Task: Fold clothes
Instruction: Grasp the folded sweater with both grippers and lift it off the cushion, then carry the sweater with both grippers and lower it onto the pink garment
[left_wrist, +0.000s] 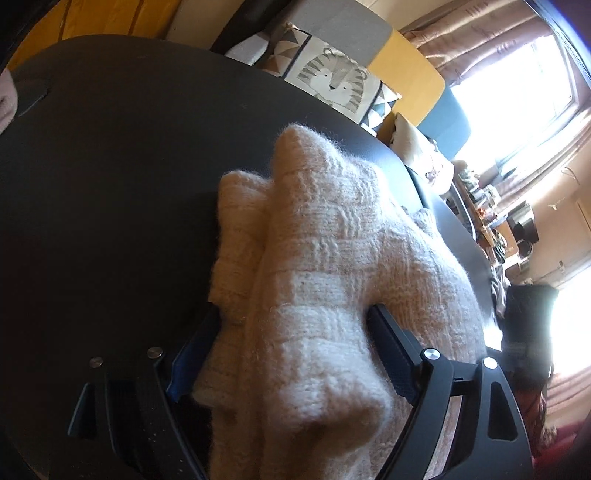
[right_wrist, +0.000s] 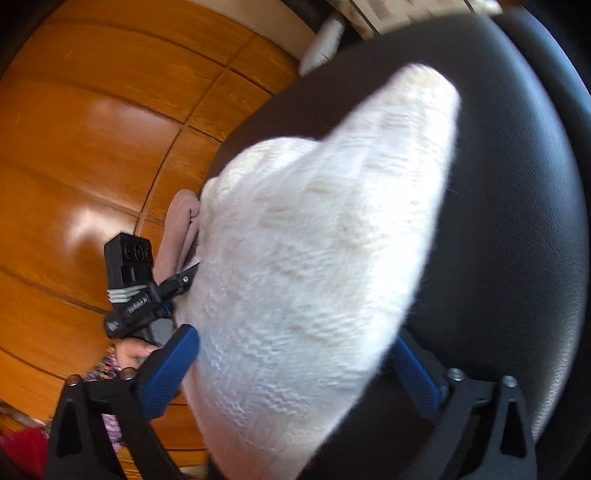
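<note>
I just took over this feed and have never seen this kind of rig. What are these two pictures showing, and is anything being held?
There is no robot here: a person holds a two-finger tool in each hand, and each tool carries a wide-angle camera looking along its fingers. One picture is from the left tool, the other from the right tool. Both look down on a cream knit sweater bunched on a dark table. The sweater lies between both tools' fingers, but the jaws stand wide, so neither is clamping it. In the right view you also see the other tool and a wooden floor beyond the table.
</note>
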